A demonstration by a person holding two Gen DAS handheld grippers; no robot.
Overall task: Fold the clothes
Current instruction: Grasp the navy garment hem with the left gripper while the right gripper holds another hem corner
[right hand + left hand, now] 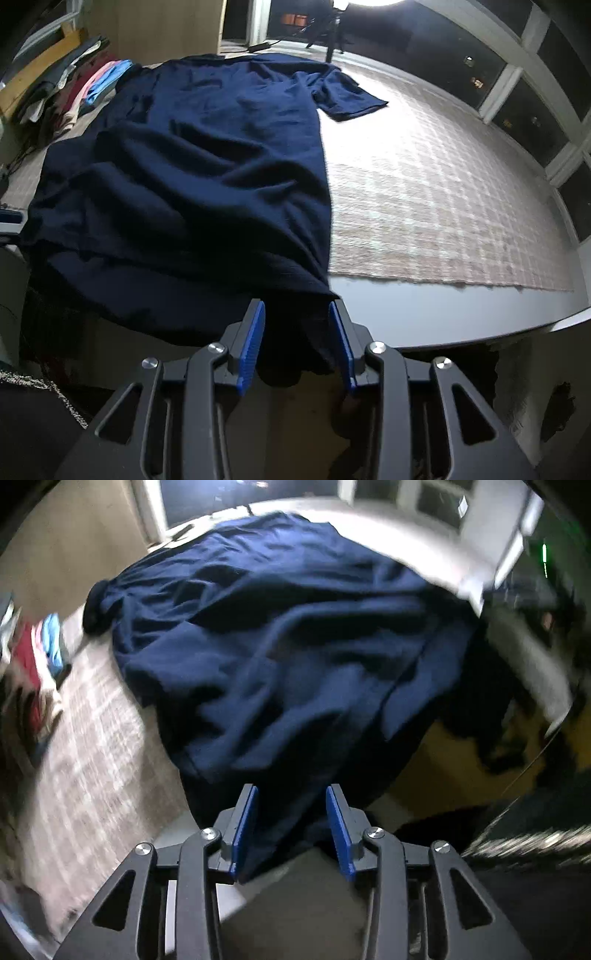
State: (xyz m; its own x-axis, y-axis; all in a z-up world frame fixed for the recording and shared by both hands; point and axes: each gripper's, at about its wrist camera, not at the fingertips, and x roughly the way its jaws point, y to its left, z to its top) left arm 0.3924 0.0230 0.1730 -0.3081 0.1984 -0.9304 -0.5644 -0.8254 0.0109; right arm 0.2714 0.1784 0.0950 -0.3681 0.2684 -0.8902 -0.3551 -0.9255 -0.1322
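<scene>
A navy blue T-shirt [277, 627] [184, 166] lies spread and wrinkled on a checked beige mat [424, 184], with its bottom hem hanging over the near table edge. One short sleeve [347, 99] sticks out at the far right. My left gripper [291, 792] stands open at the hem's left part; dark cloth lies loose between its blue pads [245, 823]. My right gripper [297, 306] is open at the hem's right corner, with cloth hanging between its pads [253, 339] but not pinched. The left wrist view is motion-blurred.
A stack of folded clothes [85, 88] [40, 650] in red, pink and light blue sits at the far left of the table. The grey table edge [443, 317] runs just beyond the mat. Windows line the right wall.
</scene>
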